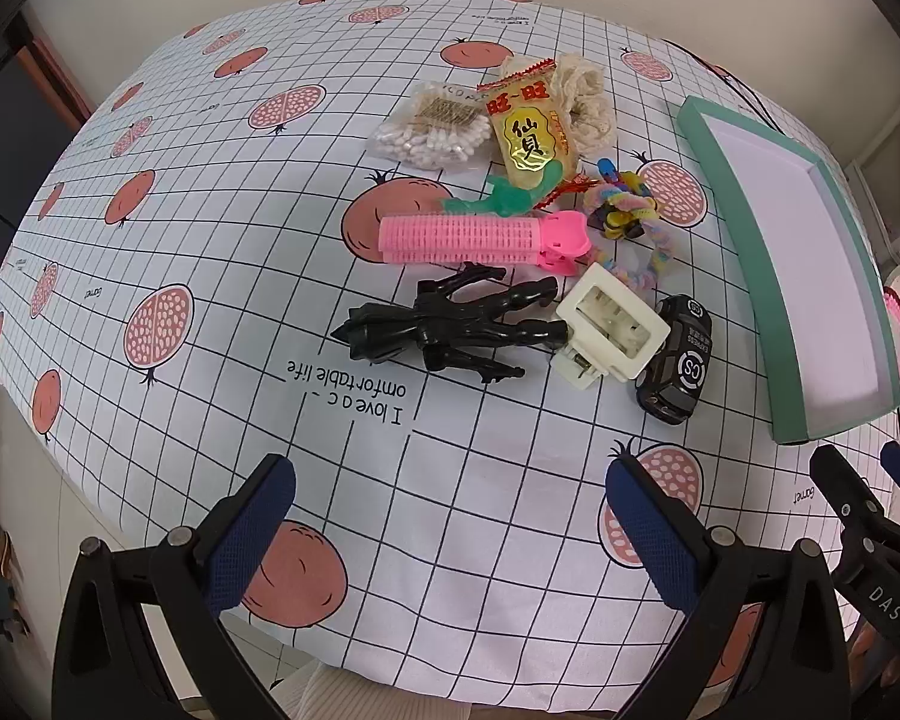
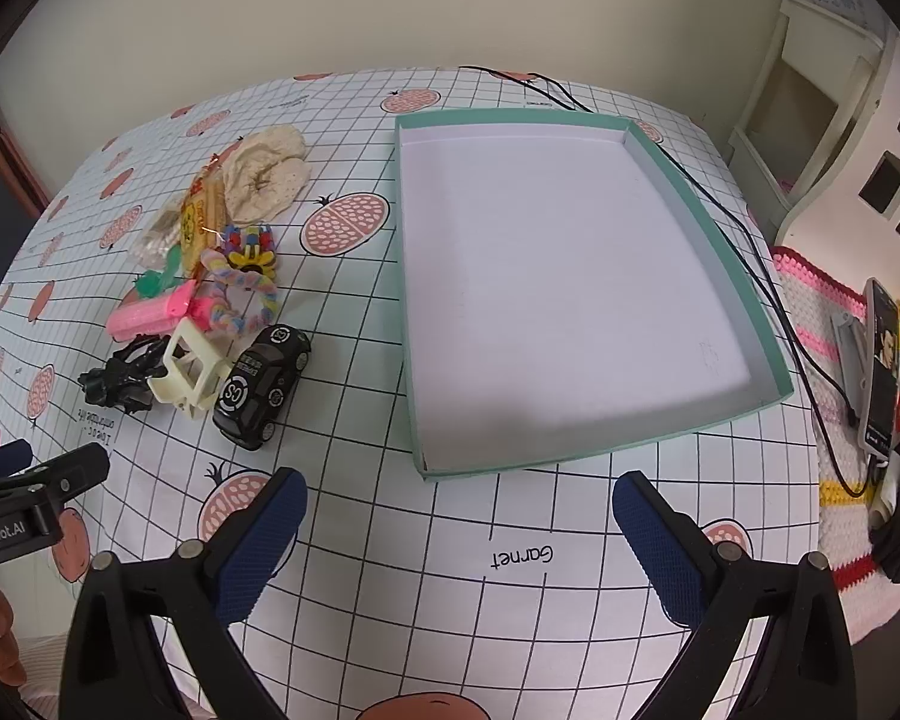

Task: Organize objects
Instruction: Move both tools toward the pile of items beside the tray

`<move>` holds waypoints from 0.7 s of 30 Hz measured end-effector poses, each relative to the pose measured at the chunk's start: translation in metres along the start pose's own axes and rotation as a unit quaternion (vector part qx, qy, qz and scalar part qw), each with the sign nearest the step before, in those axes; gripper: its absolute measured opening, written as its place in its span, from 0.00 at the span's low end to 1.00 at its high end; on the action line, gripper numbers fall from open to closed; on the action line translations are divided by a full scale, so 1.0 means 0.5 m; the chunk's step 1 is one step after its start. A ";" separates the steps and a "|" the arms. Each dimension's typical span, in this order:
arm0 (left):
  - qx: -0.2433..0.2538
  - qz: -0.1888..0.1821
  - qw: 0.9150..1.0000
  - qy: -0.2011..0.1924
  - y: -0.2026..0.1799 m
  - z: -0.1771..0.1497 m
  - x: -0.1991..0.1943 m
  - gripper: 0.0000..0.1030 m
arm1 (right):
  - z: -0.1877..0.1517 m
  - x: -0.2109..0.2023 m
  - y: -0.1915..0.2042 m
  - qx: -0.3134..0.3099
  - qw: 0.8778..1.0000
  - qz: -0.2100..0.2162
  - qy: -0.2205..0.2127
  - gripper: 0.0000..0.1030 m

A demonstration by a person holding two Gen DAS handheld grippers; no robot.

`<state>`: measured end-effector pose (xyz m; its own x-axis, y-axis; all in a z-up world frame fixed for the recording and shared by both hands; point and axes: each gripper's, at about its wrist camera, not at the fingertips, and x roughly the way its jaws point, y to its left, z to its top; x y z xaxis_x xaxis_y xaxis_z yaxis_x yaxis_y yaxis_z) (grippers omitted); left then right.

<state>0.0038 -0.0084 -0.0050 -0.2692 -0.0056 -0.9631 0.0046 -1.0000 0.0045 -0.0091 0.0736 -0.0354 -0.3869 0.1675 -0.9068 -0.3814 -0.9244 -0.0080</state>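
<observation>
A heap of small items lies on the gridded tablecloth: a pink hair roller (image 1: 480, 235), a black claw clip (image 1: 450, 327), a cream hair clip (image 1: 612, 327), a black toy car (image 1: 678, 360), a yellow snack packet (image 1: 531, 132), a bag of cotton swabs (image 1: 429, 132) and a pastel fuzzy ring (image 1: 630, 228). To their right sits an empty green-rimmed box (image 2: 714, 240) with a white floor. My left gripper (image 1: 450, 504) hovers open near the table's front edge, short of the heap. My right gripper (image 2: 459, 510) hangs open in front of the box, holding nothing.
A black cable (image 2: 768, 300) runs along the box's right side to a phone (image 2: 879, 360) on a crocheted mat. A cream lace cloth (image 2: 267, 171) lies behind the heap. White shelving (image 2: 822, 120) stands at the far right.
</observation>
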 end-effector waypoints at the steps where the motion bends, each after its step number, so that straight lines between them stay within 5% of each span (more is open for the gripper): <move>1: 0.000 0.000 1.000 0.000 0.000 0.000 0.000 1.00 | 0.000 0.001 0.001 0.000 1.000 0.000 0.000 1.00; 15: -0.002 0.002 1.000 -0.003 0.016 0.006 -0.001 1.00 | 0.002 0.000 0.014 0.002 1.000 -0.002 0.001 1.00; 21: -0.031 0.024 0.998 -0.052 0.059 0.029 -0.029 1.00 | 0.018 -0.010 0.047 -0.002 1.000 0.008 -0.003 1.00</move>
<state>-0.0060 -0.0380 0.0132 -0.3655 -0.0567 -0.9291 0.0792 -0.9964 0.0297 -0.0236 0.0542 -0.0274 -0.3981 0.1545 -0.9042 -0.3712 -0.9285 0.0048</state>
